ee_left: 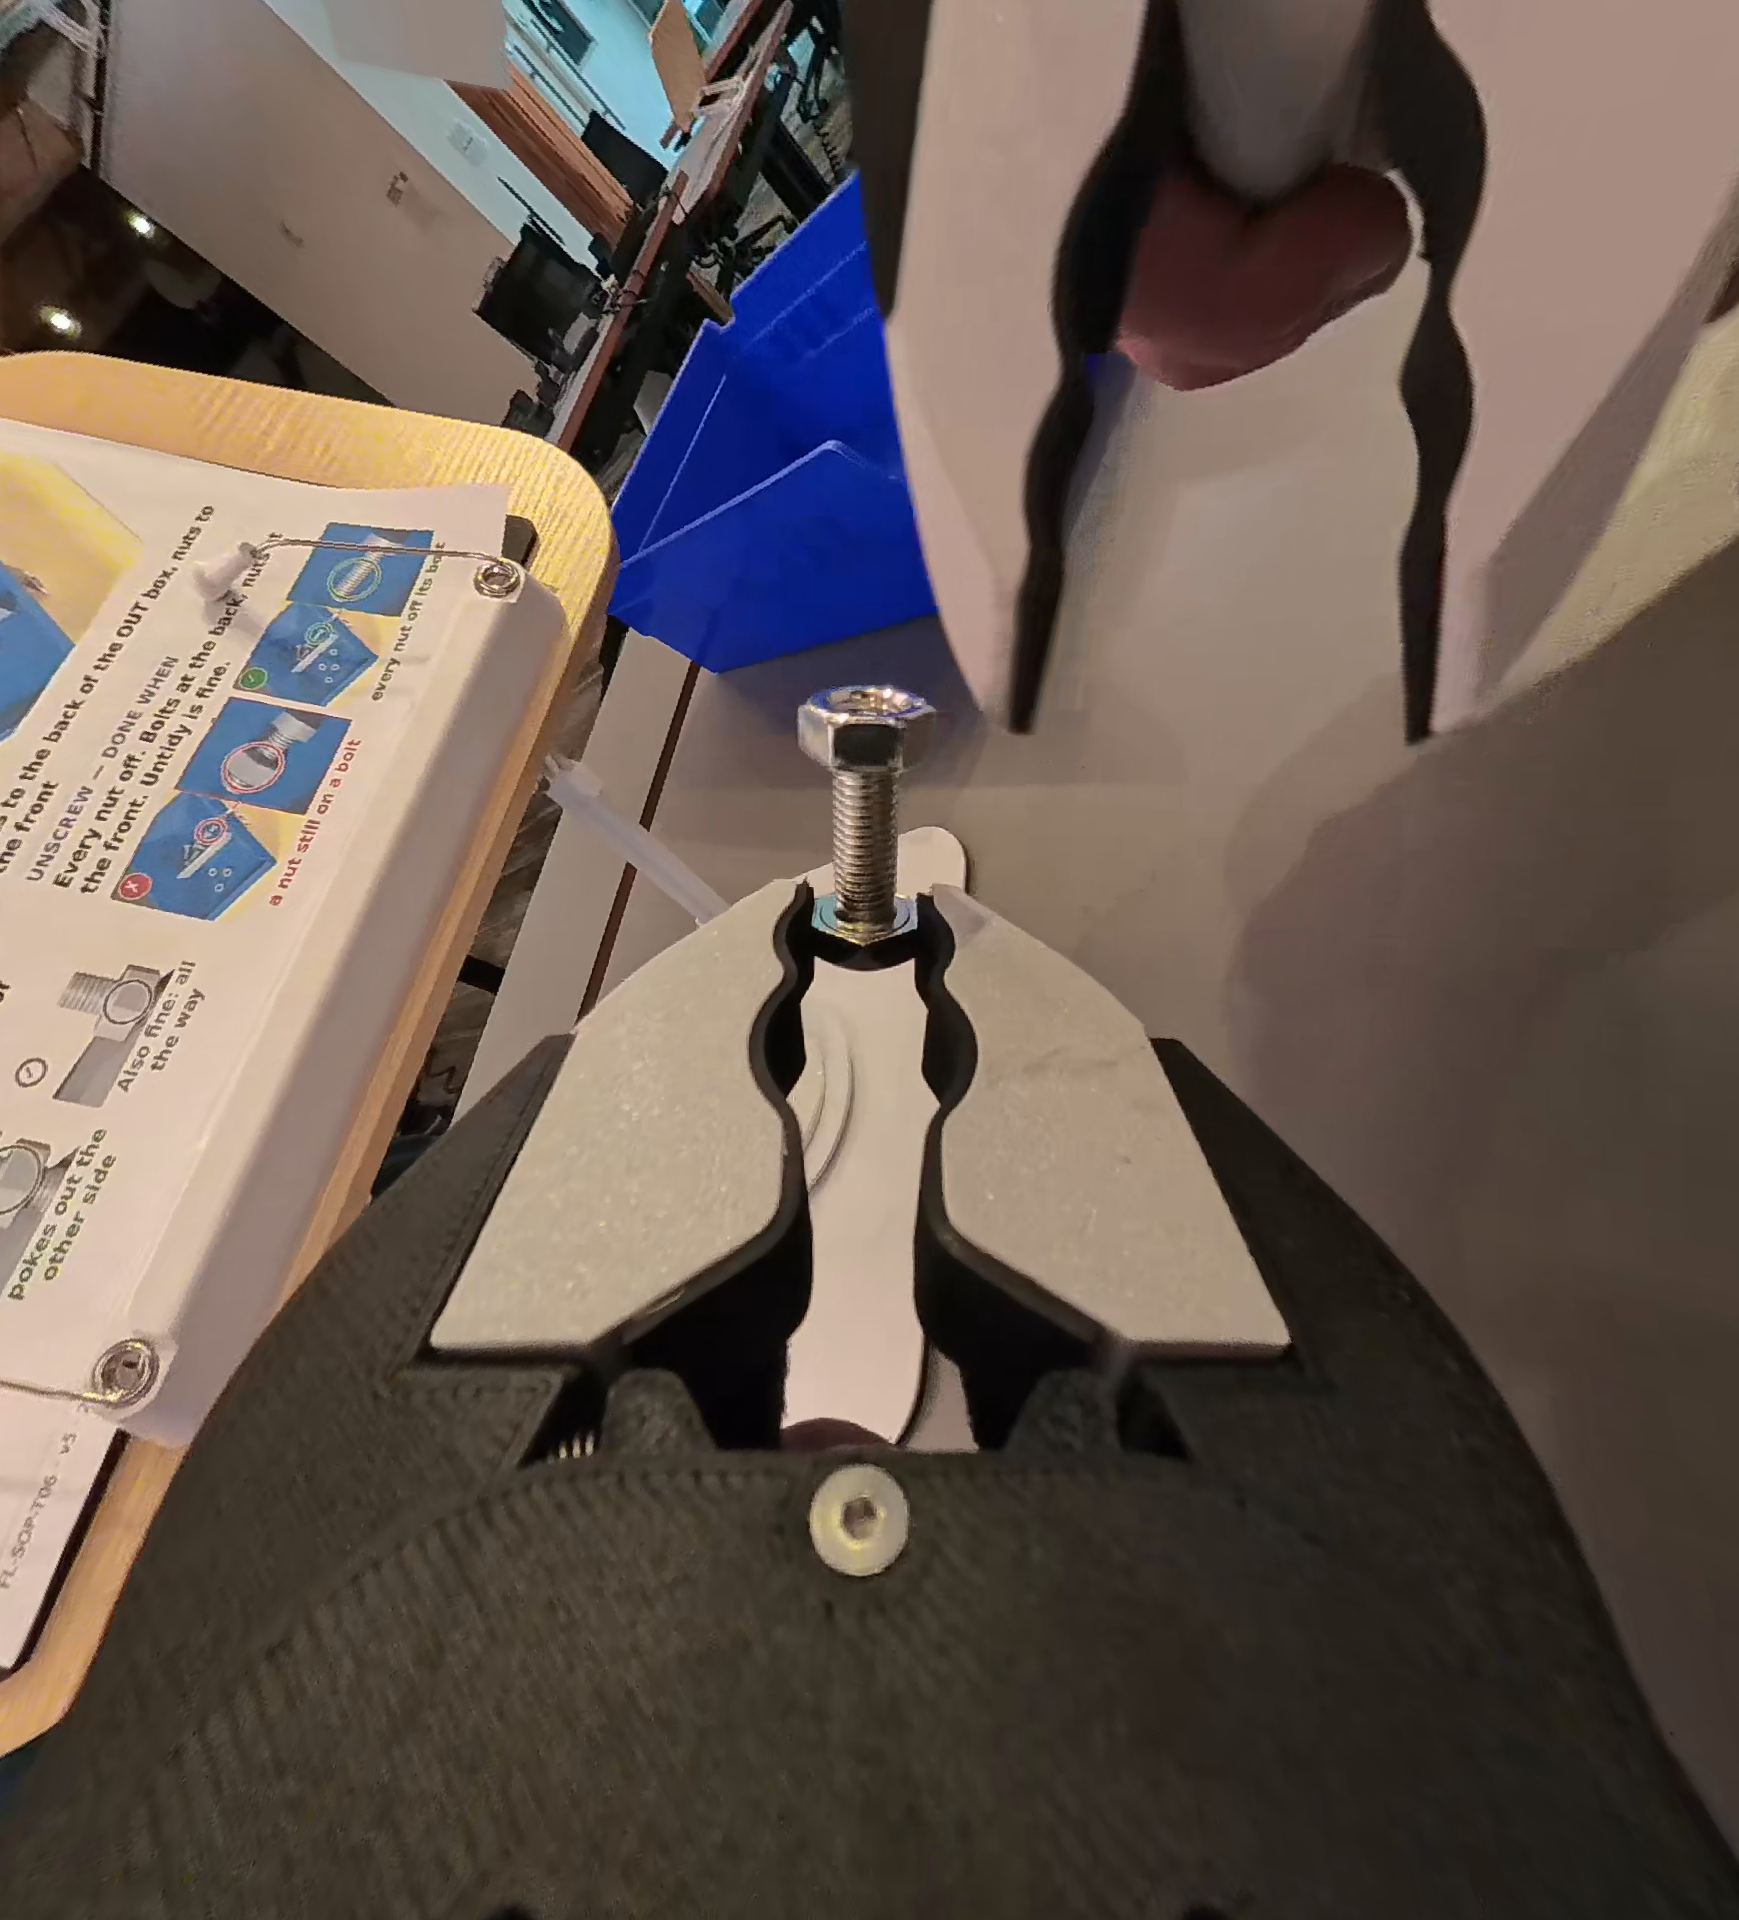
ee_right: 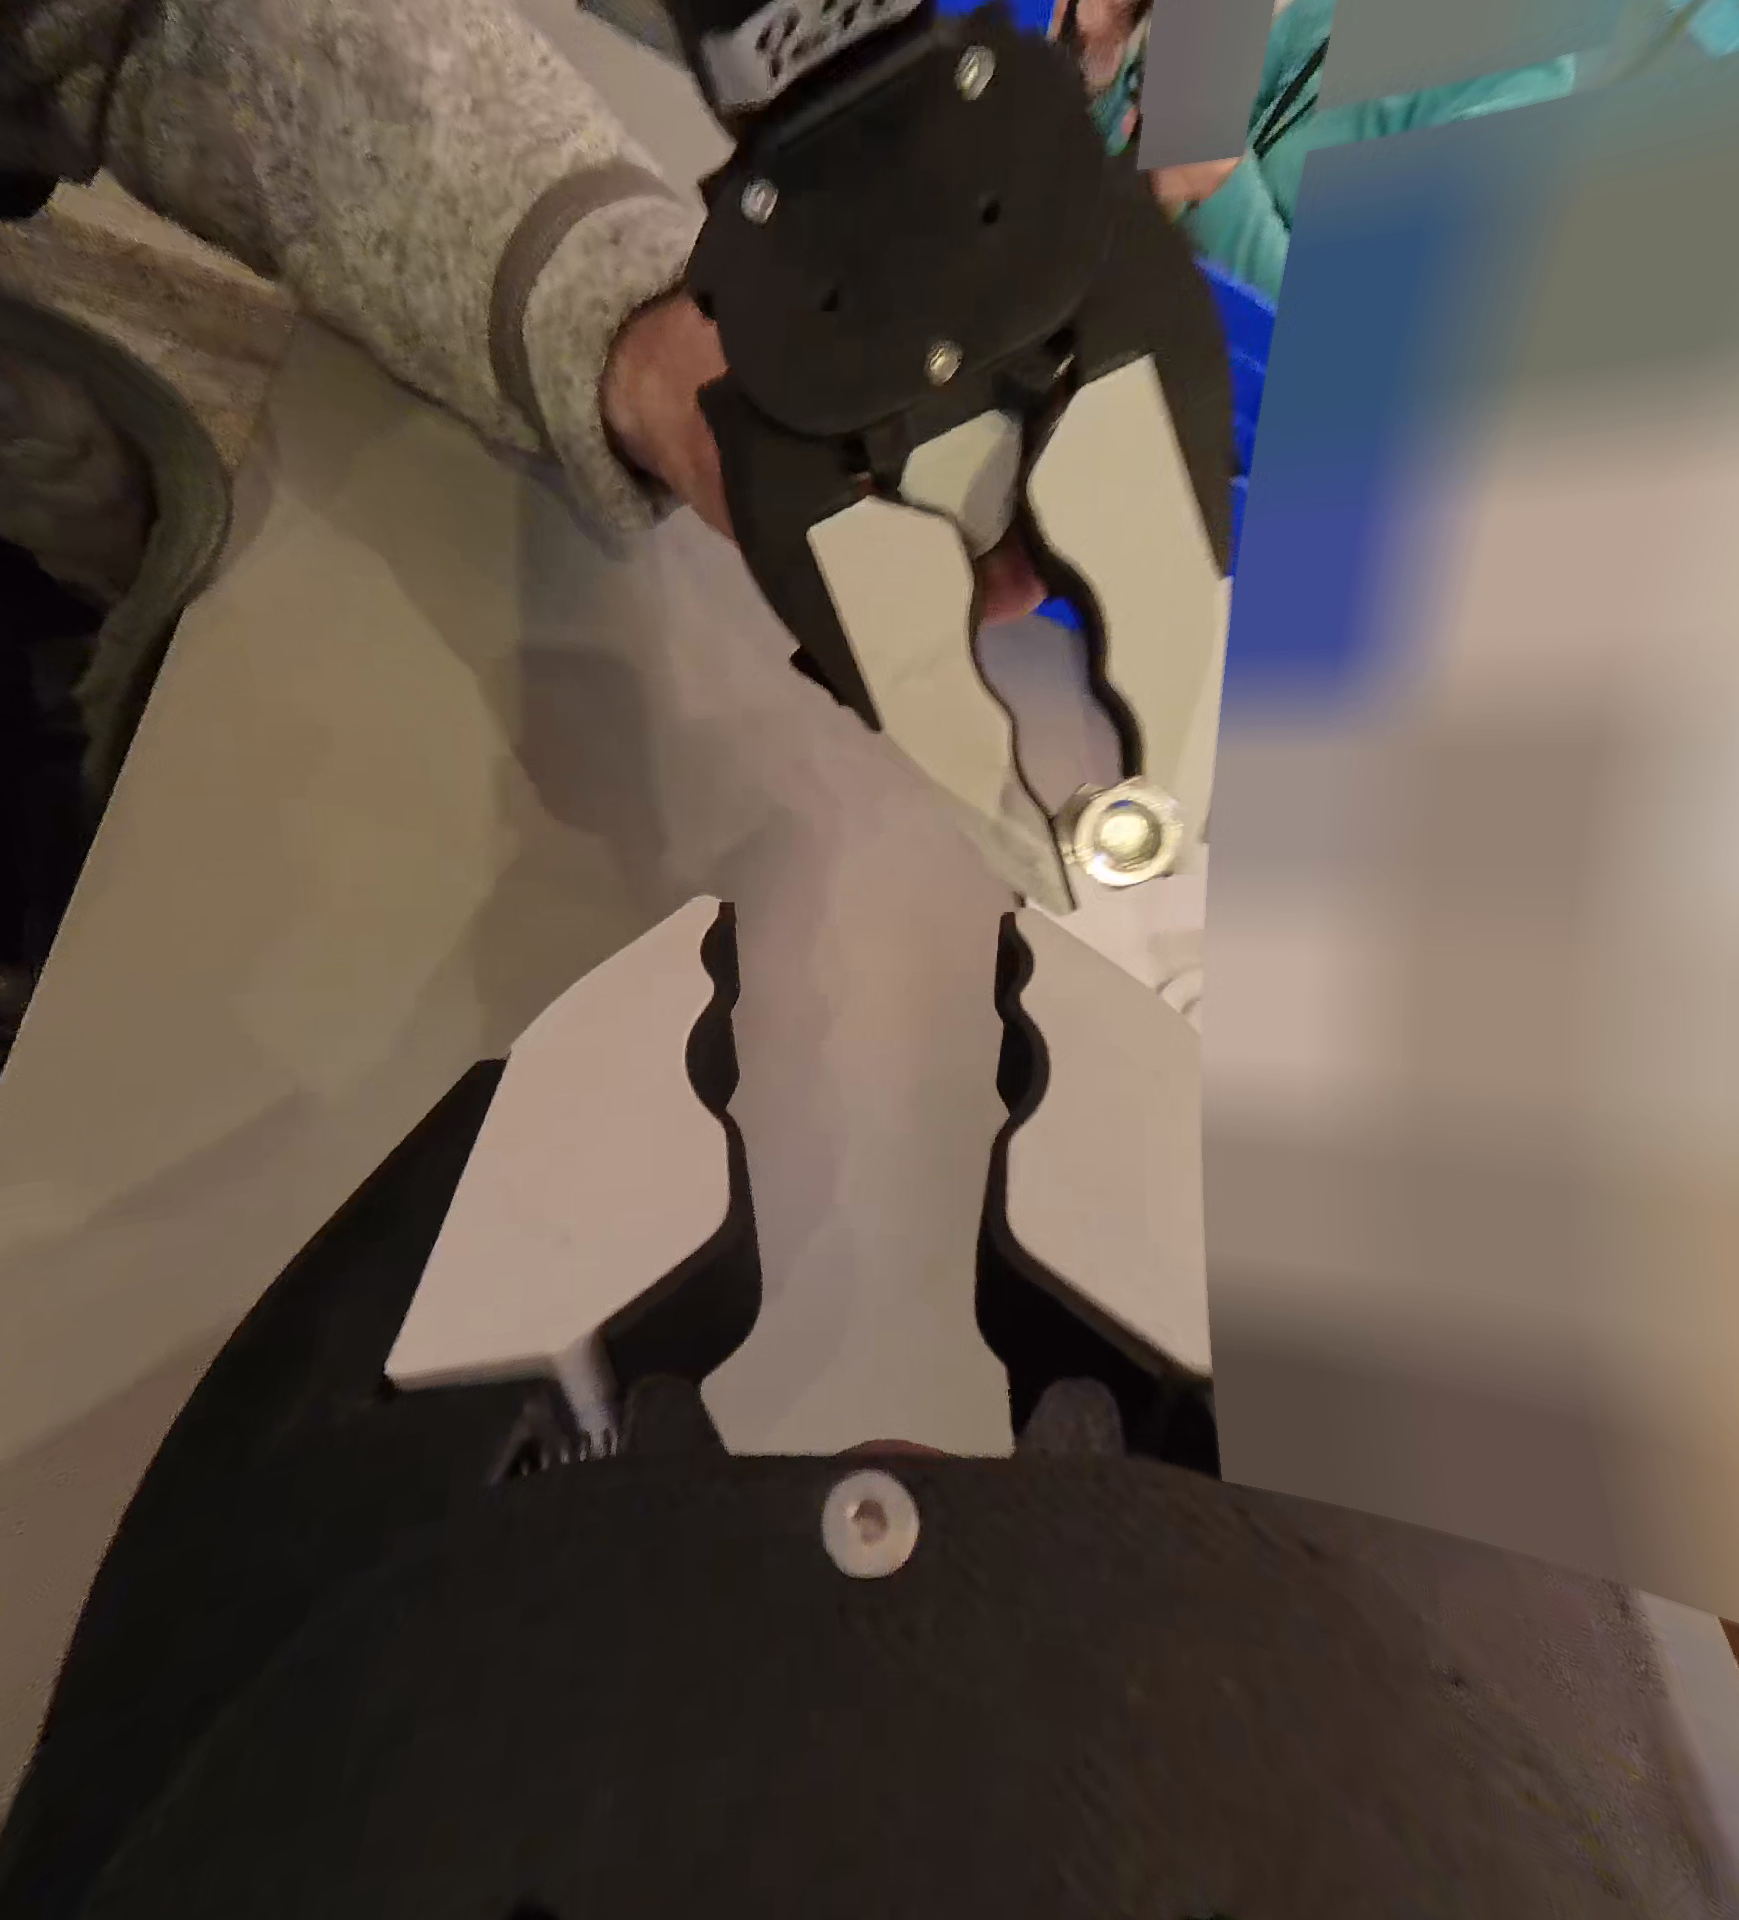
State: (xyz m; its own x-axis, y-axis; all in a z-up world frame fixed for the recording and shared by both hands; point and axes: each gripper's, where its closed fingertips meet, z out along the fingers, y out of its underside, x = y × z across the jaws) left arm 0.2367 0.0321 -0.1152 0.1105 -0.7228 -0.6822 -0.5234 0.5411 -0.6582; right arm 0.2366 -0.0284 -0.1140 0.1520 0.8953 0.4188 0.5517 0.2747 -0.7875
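Observation:
My left gripper point(ee_left: 865, 914) is shut on the head end of a silver bolt point(ee_left: 863, 831), with both fingertips pressed on it. The bolt's threaded shaft points away from me. A hex nut point(ee_left: 865, 722) sits at its far end. In the right wrist view the left gripper point(ee_right: 1104, 842) comes in from above, and I see the nut point(ee_right: 1127, 831) end-on. My right gripper point(ee_right: 865, 925) is open and empty above the grey table, a little short and left of the nut. It also shows open in the left wrist view point(ee_left: 1223, 722), beyond the nut.
Blue plastic bins point(ee_left: 771, 540) stand at the back of the grey table point(ee_left: 1156, 852). A printed instruction sheet point(ee_left: 169, 883) lies on a white board on a wooden surface point(ee_left: 579, 582) at the left. A person's grey sleeve point(ee_right: 408, 208) holds the left gripper.

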